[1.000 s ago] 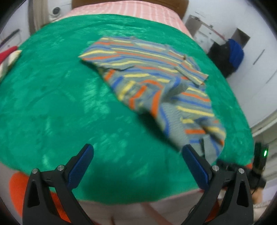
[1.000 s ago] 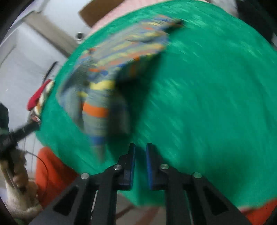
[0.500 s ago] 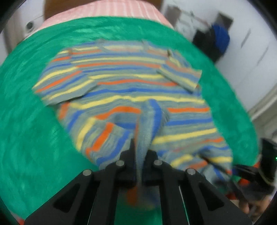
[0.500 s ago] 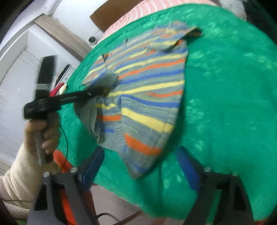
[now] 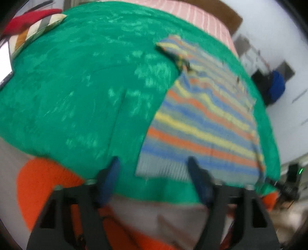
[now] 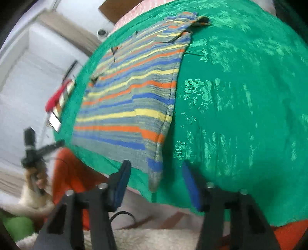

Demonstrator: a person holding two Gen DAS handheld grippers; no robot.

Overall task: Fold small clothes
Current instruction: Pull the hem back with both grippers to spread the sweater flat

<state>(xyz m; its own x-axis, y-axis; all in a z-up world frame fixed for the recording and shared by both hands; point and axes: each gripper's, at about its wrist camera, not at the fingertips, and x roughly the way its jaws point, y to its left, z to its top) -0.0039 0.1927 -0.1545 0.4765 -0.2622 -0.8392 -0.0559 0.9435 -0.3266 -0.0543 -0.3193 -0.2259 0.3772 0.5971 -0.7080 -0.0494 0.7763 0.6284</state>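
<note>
A small striped knit shirt (image 5: 204, 123) in grey, blue, orange and yellow lies spread flat on the green cloth (image 5: 77, 92). Its hem reaches the near edge. My left gripper (image 5: 154, 173) is open and empty, just in front of the hem's left corner. In the right wrist view the same shirt (image 6: 130, 100) lies flat, its right bottom corner hanging slightly over the cloth's edge. My right gripper (image 6: 156, 178) is open and empty, with that corner between its fingers. The left gripper (image 6: 30, 152) shows at far left, held by a hand.
A folded pile of red and striped clothes (image 5: 32, 25) sits at the far left of the green cloth. Orange fabric (image 5: 44, 182) hangs below the near edge. A pink striped surface (image 5: 192, 15) lies beyond. A dark bag (image 5: 273, 86) stands by the wall at right.
My left gripper has let go of the shirt and opened, pulling back to the near edge. The shirt now lies flat and spread out. My right gripper stays open.
</note>
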